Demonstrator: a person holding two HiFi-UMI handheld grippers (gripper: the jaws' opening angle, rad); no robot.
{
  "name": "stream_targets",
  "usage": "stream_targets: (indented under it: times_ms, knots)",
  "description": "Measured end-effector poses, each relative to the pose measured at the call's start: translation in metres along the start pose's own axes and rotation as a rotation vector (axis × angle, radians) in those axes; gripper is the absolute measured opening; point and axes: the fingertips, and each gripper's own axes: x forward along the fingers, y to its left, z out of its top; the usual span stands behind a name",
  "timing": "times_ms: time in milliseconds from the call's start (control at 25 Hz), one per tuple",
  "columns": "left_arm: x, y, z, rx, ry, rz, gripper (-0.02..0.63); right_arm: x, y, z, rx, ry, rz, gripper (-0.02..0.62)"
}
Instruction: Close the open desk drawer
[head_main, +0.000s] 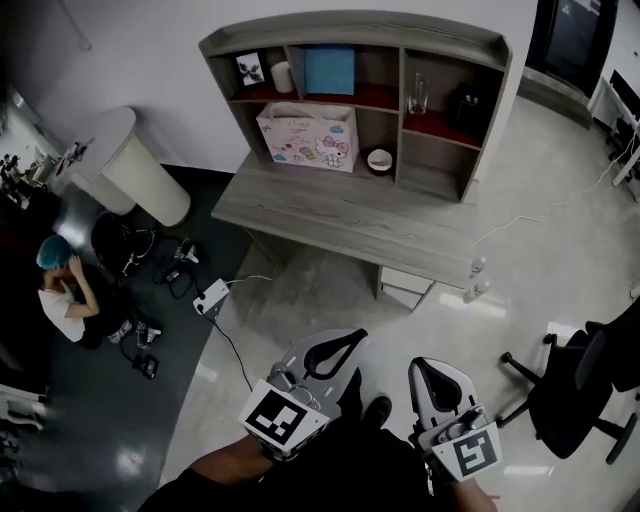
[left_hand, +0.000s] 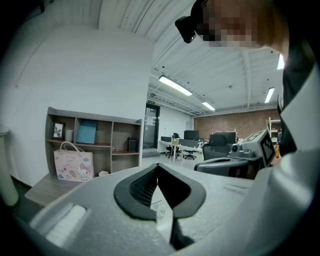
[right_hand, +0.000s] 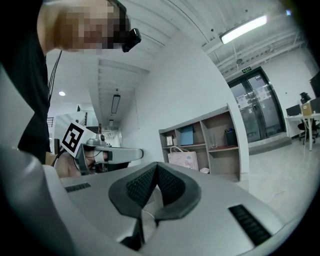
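Observation:
The grey wooden desk (head_main: 340, 215) with its shelf hutch stands across the room from me, far from both grippers. Under the desktop's right end, a white drawer (head_main: 406, 284) juts out past the front edge. In the head view my left gripper (head_main: 360, 336) is at the bottom centre and my right gripper (head_main: 415, 368) is beside it. Both point toward the desk with nothing between their jaws. The left gripper (left_hand: 157, 165) shows its black pads meeting at the tip. The right gripper (right_hand: 156, 164) looks the same. The desk (left_hand: 47, 187) also shows small in the left gripper view.
A pink cartoon bag (head_main: 307, 137), a white bowl (head_main: 379, 160) and a blue box (head_main: 329, 70) sit on the desk and shelves. A black office chair (head_main: 575, 392) stands at right. A power strip with cables (head_main: 212, 297), a white round table (head_main: 130, 165) and a crouching person (head_main: 62, 295) are at left.

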Motion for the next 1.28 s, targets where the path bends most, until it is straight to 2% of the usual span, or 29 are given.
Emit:
stream_targets:
  times_ms: [120,280,440,560,800,1000,1160,1280]
  knots:
    - [-0.007,-0.015,0.005,0.035,-0.006,0.005,0.008,-0.013,0.003,0.005,-0.005,-0.020,0.007,0.011]
    - [-0.018,-0.023,0.004,0.021,0.006,0.004,0.008,-0.022,0.009,0.022,-0.032,-0.037,0.002,0.011]
    - [-0.028,-0.016,0.006,0.031,-0.009,0.002,0.008,-0.018,0.016,0.030,-0.057,-0.037,-0.002,0.011]
    - [-0.031,-0.006,0.009,0.032,-0.014,-0.002,0.008,-0.009,0.019,0.033,-0.028,-0.043,-0.008,0.011]
    - [-0.032,0.011,0.011,0.041,-0.027,-0.009,0.008,0.008,0.032,0.032,-0.070,-0.019,-0.004,0.011]
    - [-0.036,0.014,0.016,0.115,-0.021,-0.015,0.008,0.016,0.031,0.030,-0.053,-0.015,-0.019,0.011]
    - [-0.042,0.017,0.011,0.046,-0.037,-0.011,0.008,0.016,0.033,0.031,-0.051,-0.019,-0.032,0.011]
    - [-0.044,0.019,0.011,0.050,-0.035,-0.013,0.008,0.014,0.033,0.032,-0.053,-0.017,-0.037,0.011]
